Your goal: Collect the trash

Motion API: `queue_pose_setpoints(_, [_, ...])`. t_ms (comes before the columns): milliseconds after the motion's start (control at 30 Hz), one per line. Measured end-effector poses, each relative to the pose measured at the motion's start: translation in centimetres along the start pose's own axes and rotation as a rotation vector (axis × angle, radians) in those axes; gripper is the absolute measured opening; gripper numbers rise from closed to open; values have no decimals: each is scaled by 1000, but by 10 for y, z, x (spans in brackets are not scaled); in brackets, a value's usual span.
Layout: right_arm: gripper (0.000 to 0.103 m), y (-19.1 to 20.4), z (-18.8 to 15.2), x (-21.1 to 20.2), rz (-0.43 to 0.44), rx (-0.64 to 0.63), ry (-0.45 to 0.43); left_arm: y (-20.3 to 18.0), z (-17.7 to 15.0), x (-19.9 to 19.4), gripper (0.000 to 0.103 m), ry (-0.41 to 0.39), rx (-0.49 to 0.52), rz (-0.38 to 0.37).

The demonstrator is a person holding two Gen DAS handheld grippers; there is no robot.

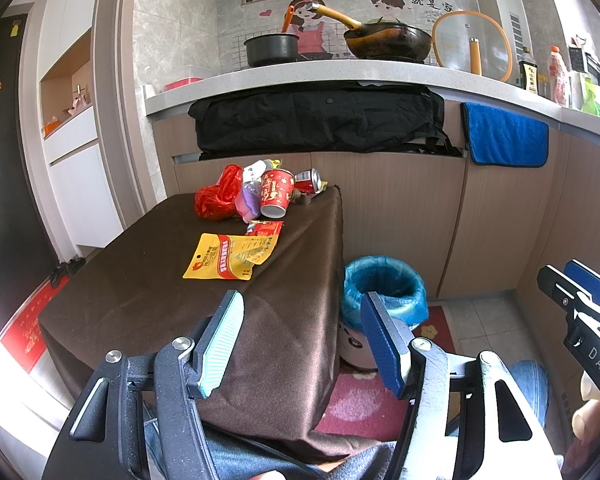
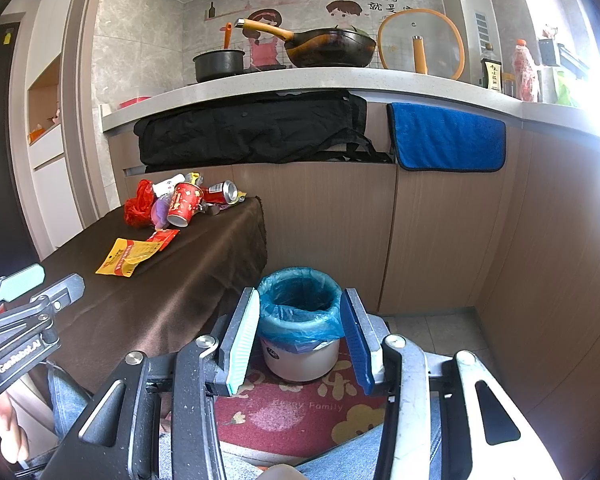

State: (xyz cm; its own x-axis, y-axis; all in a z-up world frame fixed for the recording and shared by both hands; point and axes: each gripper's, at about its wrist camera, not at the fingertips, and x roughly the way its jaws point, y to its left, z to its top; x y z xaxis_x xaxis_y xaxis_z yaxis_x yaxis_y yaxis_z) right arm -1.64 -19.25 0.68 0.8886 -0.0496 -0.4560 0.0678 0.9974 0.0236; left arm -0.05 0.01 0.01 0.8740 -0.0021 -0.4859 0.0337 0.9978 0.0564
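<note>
Trash lies on a brown-clothed table (image 1: 148, 300): a yellow snack packet (image 1: 228, 257), a small red wrapper (image 1: 265, 227), a red paper cup (image 1: 275, 193) on its side, a red plastic bag (image 1: 217, 199), a purple item (image 1: 249, 199) and a crushed can (image 1: 309, 181). A white bin with a blue liner (image 1: 384, 292) stands on the floor right of the table. My left gripper (image 1: 304, 312) is open and empty above the table's near corner. My right gripper (image 2: 302, 316) is open and empty, framing the bin (image 2: 300, 304). The packet (image 2: 126, 257) and cup (image 2: 184, 200) also show in the right wrist view.
Kitchen cabinets (image 1: 400, 208) stand behind table and bin, with a black cloth (image 1: 316, 120) and blue towel (image 1: 504, 140) hung on the counter edge. Pots sit on the counter (image 1: 300, 76). A red floor mat (image 2: 300, 408) lies under the bin. A dark fridge (image 1: 0, 160) is at left.
</note>
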Motion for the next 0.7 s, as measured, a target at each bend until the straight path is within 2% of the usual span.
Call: queue_pose_setpoints(700, [40, -1, 0, -2, -1, 1, -4, 0, 0, 0, 61, -1, 1, -1])
